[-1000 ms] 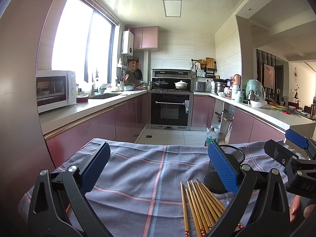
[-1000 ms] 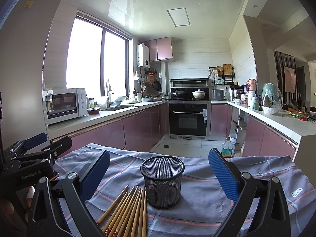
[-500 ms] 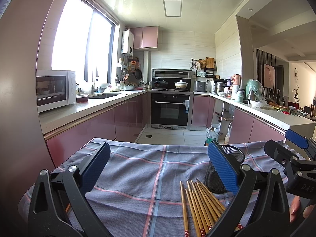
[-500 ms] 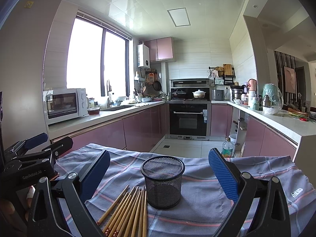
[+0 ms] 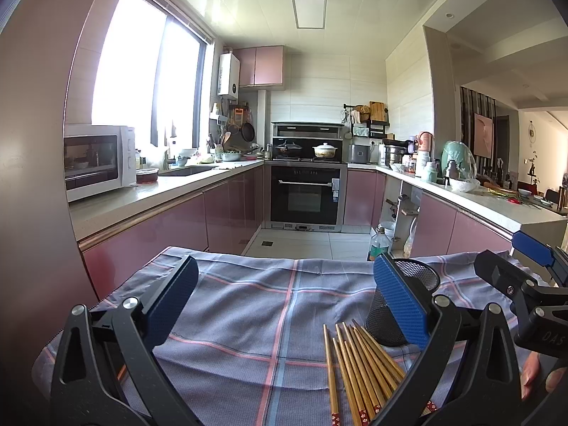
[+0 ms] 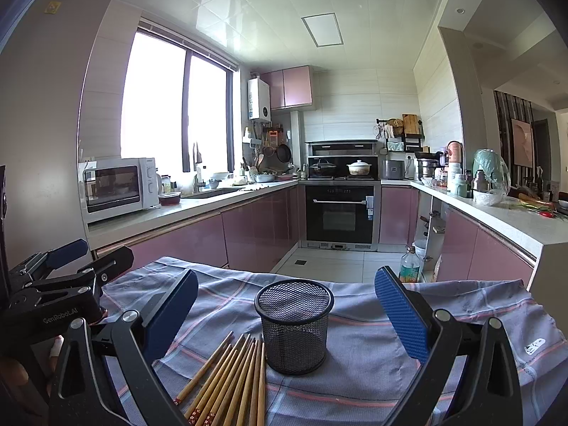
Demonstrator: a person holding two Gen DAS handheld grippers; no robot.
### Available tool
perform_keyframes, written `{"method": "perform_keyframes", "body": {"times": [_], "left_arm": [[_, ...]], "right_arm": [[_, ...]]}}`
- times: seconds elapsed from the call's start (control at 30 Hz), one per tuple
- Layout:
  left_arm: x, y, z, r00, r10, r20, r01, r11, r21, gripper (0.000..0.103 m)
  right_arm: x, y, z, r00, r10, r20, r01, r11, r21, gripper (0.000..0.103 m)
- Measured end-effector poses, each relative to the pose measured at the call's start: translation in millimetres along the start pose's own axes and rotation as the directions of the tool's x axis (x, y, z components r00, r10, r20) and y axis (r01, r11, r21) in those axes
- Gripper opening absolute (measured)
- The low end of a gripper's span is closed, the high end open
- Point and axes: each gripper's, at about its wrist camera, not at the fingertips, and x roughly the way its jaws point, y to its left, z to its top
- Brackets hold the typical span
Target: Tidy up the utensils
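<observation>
Left gripper (image 5: 285, 305) and right gripper (image 6: 287, 310) spread wide, holding nothing, touching nothing. Black wire-mesh cylindrical cup (image 6: 294, 326) upright on checked grey-blue cloth (image 6: 369, 351), apparently empty. Bundle of brown wooden chopsticks (image 6: 230, 380) flat just beside cup.

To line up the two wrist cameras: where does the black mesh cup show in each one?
Left wrist: mesh cup at lower right, partly behind that gripper's right finger.
Right wrist: mesh cup at lower centre, fully visible.
Shared landmark: the chopsticks lying beside it.
</observation>
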Motion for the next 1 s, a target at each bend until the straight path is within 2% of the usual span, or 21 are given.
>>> {"method": "perform_keyframes", "body": {"times": [0.73, 1.0], "left_arm": [[2.8, -5.2, -5.7, 1.000, -0.007, -0.016, 0.007, 1.000, 0.001, 0.097], [8.0, -4.1, -6.4, 0.999, -0.016, -0.036, 0.016, 1.000, 0.001, 0.097]], "right_arm": [[-1.3, -2.9, 1.7, 1.000, 0.013, -0.010, -0.013, 1.000, 0.005, 0.096], [4.3, -2.6, 0.2, 0.999, 0.033, -0.039, -0.033, 0.999, 0.008, 0.096]]}}
